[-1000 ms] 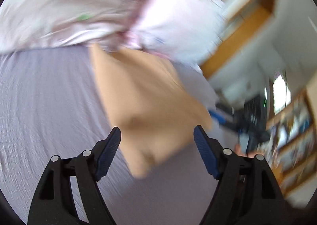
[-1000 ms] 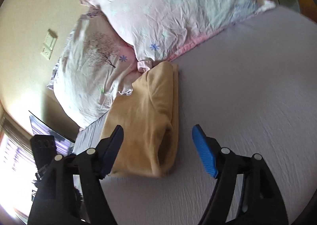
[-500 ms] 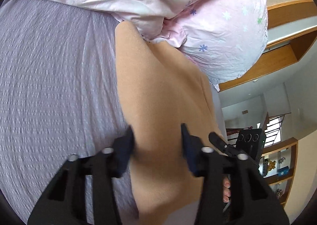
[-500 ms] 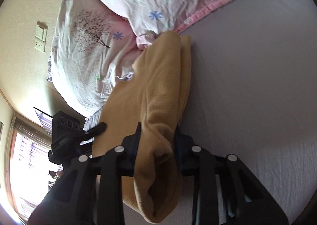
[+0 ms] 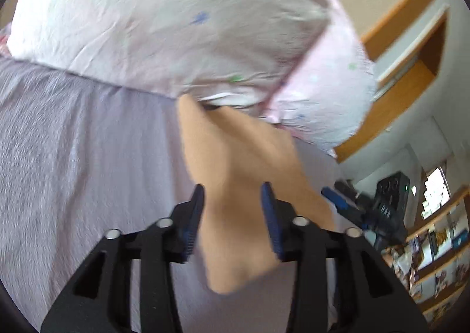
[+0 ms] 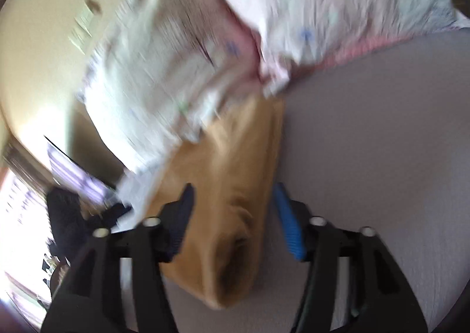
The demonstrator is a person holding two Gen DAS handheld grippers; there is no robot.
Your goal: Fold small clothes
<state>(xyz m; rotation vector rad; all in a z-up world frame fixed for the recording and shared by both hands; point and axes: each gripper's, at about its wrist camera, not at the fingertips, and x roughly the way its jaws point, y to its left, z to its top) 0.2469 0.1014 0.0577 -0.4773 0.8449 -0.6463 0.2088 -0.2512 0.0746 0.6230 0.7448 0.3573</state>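
Observation:
A folded tan garment [image 5: 241,174] lies on the lilac bed sheet [image 5: 88,156], its far end against the pillows. My left gripper [image 5: 233,206] is partly open, its blue-padded jaws on either side of the garment's near end without squeezing it. In the right wrist view the same garment [image 6: 232,186] lies between the jaws of my right gripper [image 6: 235,209], which stand apart from the cloth. Both views are motion-blurred.
Two floral pink-white pillows [image 5: 182,24] lie at the head of the bed, also in the right wrist view [image 6: 323,10]. My other gripper [image 5: 382,209] shows at right in the left view. Shelves [image 5: 434,245] and a wooden door frame [image 5: 396,83] stand beyond the bed.
Both grippers were closed on the garment half a second ago. Now both have opened and pulled back a little, and the garment lies on the sheet.

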